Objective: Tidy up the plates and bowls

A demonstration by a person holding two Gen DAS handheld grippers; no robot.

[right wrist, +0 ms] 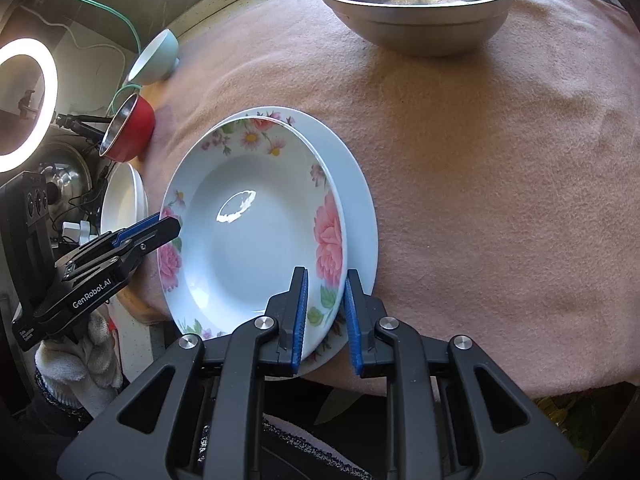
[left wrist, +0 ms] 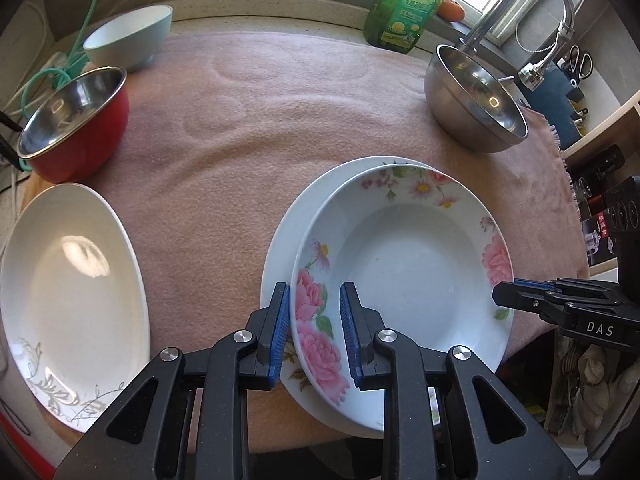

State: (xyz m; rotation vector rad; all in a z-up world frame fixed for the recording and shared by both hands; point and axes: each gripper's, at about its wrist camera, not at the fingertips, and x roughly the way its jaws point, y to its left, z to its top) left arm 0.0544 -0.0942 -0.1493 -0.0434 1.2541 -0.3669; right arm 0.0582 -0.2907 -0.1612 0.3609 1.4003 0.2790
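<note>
Pink cloth (left wrist: 248, 152): both claws round floral plate (left wrist: 408, 256) rim.

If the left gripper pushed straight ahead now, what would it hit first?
The left gripper already straddles the floral plate's near rim, so that rim would likely seat deeper between the fingers; depth is hard to judge.

On my right gripper (left wrist: 505, 295), seen from the left wrist camera, the black body carries the white letters "DAS". On my left gripper (right wrist: 170, 229), seen from the right wrist camera, a white label along the black arm reads "GenRobot.AI"; smaller white print behind it is too tiny to read. The green bottle (left wrist: 405, 8), behind the pink cloth (left wrist: 260, 128), has a sunflower label whose characters I cannot make out.
</note>
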